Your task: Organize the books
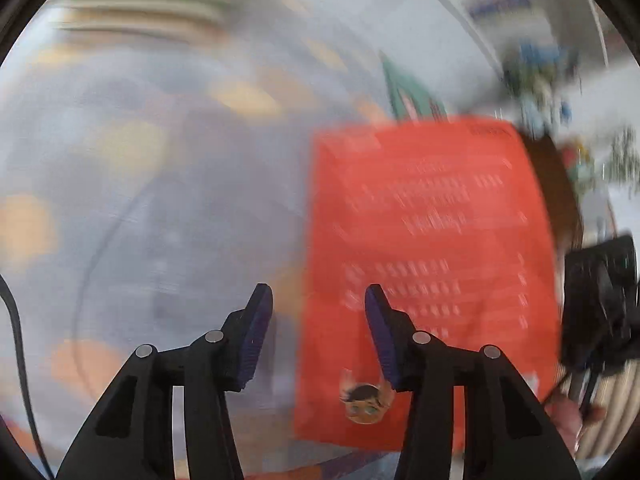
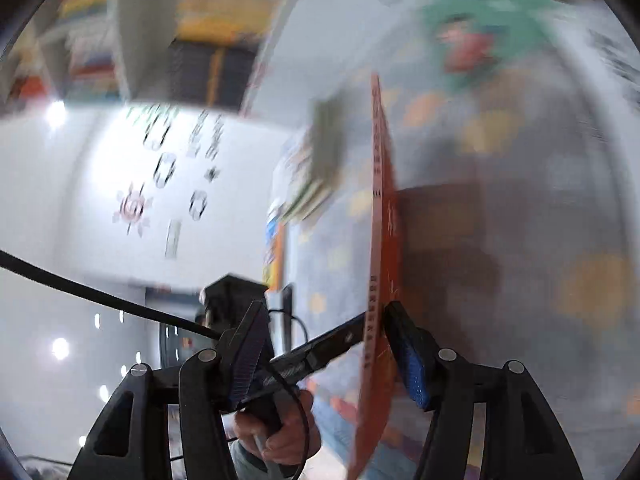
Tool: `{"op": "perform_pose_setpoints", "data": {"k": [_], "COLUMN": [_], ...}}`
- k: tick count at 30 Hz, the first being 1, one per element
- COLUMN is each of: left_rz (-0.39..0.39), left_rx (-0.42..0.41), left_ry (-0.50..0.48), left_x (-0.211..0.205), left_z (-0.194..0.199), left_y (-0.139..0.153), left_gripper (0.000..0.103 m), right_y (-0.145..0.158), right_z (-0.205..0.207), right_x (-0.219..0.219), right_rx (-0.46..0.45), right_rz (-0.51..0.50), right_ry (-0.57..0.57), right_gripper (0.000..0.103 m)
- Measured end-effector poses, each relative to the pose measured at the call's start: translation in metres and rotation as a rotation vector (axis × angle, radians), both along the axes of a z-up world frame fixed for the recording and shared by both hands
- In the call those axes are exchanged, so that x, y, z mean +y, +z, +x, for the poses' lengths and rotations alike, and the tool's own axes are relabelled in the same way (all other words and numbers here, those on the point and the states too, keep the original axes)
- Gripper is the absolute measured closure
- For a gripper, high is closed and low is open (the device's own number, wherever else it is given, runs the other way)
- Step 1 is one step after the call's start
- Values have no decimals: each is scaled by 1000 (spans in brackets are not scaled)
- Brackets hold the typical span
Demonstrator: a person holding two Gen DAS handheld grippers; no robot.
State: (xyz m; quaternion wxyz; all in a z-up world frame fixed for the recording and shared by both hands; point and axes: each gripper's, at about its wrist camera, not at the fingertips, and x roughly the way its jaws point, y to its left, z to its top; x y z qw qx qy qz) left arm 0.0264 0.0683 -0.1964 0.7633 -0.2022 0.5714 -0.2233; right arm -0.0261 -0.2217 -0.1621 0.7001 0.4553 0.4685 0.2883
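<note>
- Left wrist view: we see the left claw (image 1: 316,296) about half open with nothing between its pads, though its right finger overlaps the near part of the red book (image 1: 432,220).
- We find the red book raised on edge over the patterned surface (image 1: 160,200), its printed face turned towards the left camera. It is edge-on between the fingers of the right claw (image 2: 324,312).
- The right claw is also about half open. Its right pad touches the book's far face, while its left pad stands well apart, so we judge this a loose prop and not a firm pinch.
- From the right wrist, a finger of the left claw, gripped by a hand (image 2: 280,432), reaches to the book's near face. We cannot tell through the blur whether it presses there.
- To do this step well, we would close the right claw fully on the lower edge before carrying the book. We would keep it upright and steady it with the left finger so that it cannot tip.
- A shelf (image 2: 132,40) shows compartments with bright books (image 2: 224,4) inside, too blurred to count.
- A stack of books (image 1: 148,8) and a green book (image 1: 404,92) lie farther off on the surface.
</note>
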Motion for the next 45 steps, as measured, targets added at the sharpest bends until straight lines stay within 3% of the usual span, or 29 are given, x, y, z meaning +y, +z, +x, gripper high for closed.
{"op": "perform_pose_setpoints", "data": {"k": [2, 5, 9, 12, 15, 18, 23, 26, 29, 32, 34, 38, 41, 43, 45], "left_rz": [-9, 49, 133, 169, 163, 103, 115, 214, 202, 208, 215, 100, -79, -273, -483], "left_rx": [-33, -78, -82, -89, -99, -61, 3, -42, 1, 28, 7, 48, 114, 124, 131], "left_ry": [99, 256, 364, 311, 270, 224, 79, 25, 41, 29, 7, 12, 60, 106, 143], "left_x": [51, 130, 179, 176, 168, 165, 140, 123, 116, 107, 101, 105, 120, 138, 147], "left_z": [0, -12, -31, -44, -50, -50, -31, -21, -12, -15, -20, -26, -29, -29, -30], "left_y": [16, 34, 36, 34, 29, 19, 9, 12, -3, -17, -16, -20, -24, -21, -17], "left_gripper": [58, 58, 58, 58, 52, 52, 52, 52, 52, 52, 52, 52, 52, 52, 54], "right_y": [22, 37, 19, -15, -41, -43, -25, -18, -34, -40, -41, -40, -42, -43, -48], "right_z": [10, 23, 13, -6, -13, -12, 1, 11, 17, 13, 5, -3, -4, -3, 0], "right_x": [32, 74, 117, 134, 142, 146, 158, 160, 157, 165, 165, 177, 180, 176, 166], "right_rx": [-63, -112, -66, 40, 139, 141, 65, 44, 78, 91, 74, 29, 25, 28, 59], "right_rz": [10, -18, 33, -22, -95, -309, -713, -791, -775, -860, -885, -907, -862, -871, -780], "right_ry": [56, 119, 211, 274, 302, 280, 245, 222, 182, 167, 178, 220, 230, 217, 192], "right_gripper": [44, 44, 43, 42, 42, 42, 42, 39, 38, 40, 47, 59, 59, 58, 59]}}
